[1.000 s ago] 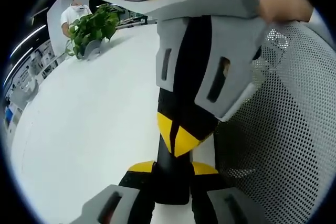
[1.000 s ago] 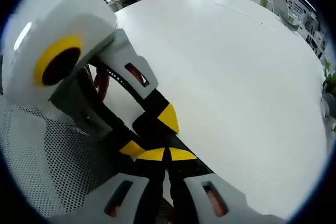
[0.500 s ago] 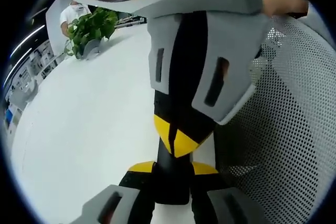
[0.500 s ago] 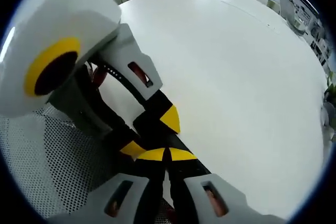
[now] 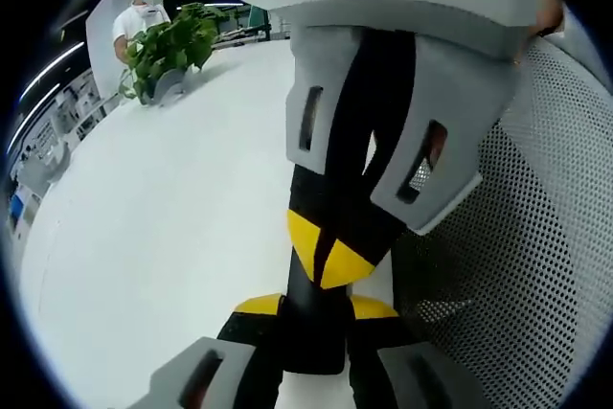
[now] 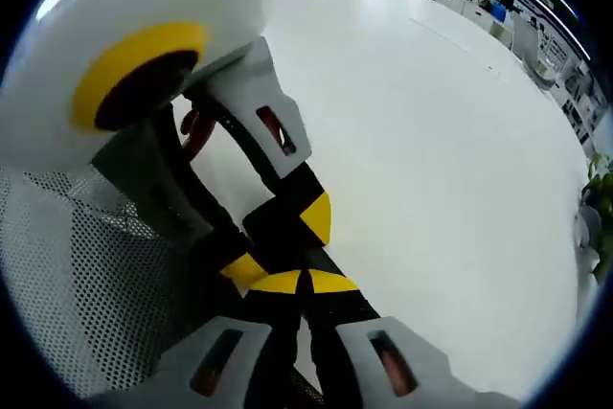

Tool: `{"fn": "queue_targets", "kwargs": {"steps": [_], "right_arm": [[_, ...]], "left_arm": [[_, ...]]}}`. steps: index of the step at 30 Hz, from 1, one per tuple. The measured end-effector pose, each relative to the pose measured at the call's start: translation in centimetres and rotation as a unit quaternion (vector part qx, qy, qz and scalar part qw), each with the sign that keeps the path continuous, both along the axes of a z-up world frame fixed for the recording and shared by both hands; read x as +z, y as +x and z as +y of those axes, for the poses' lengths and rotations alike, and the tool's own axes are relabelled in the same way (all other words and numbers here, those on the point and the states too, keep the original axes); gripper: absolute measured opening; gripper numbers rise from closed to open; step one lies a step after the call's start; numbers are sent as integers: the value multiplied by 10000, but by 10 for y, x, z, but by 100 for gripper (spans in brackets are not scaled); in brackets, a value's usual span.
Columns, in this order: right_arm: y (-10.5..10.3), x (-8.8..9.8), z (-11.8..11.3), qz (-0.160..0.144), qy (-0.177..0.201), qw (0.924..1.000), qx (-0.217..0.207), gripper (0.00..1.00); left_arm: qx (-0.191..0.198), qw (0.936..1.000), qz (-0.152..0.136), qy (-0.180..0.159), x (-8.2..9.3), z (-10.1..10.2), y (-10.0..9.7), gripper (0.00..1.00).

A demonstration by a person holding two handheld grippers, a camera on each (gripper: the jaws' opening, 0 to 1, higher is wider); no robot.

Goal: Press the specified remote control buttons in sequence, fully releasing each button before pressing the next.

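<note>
My left tool (image 5: pixel 314 309) pinched the black remote control (image 5: pixel 311 337) over the white surface (image 5: pixel 163 237). My right tool (image 6: pixel 302 283), tips pressed together, seemed to be pressing a button. I judged a full release was needed next.

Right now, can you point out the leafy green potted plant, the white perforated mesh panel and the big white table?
Leafy green potted plant (image 5: pixel 170 48), left gripper view, on its leaves.
White perforated mesh panel (image 5: pixel 536 265), left gripper view, on its dotted surface.
Big white table (image 6: pixel 450 170), right gripper view, on bare tabletop.
</note>
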State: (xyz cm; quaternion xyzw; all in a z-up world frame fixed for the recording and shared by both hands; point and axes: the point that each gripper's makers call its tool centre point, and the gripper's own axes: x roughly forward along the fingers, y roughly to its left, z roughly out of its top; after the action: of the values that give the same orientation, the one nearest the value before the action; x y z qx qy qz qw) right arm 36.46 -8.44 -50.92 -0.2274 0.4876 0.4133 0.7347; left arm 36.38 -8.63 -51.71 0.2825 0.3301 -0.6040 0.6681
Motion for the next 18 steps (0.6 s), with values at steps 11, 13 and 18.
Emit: {"fn": "queue_targets", "kwargs": {"steps": [11,13,18], "right_arm": [[0,5,-8,321,446,9978,-375,0],[4,15,-14,145,543,9974,-446,4],[17,59,-30,-319,1067,9887,-1006,5]], "left_arm": [[-47,10000,-3,43,0,0,0,24],[-41,10000,10,43,-1,0,0,24],[-27,10000,15,23,0,0,0,24]]}}
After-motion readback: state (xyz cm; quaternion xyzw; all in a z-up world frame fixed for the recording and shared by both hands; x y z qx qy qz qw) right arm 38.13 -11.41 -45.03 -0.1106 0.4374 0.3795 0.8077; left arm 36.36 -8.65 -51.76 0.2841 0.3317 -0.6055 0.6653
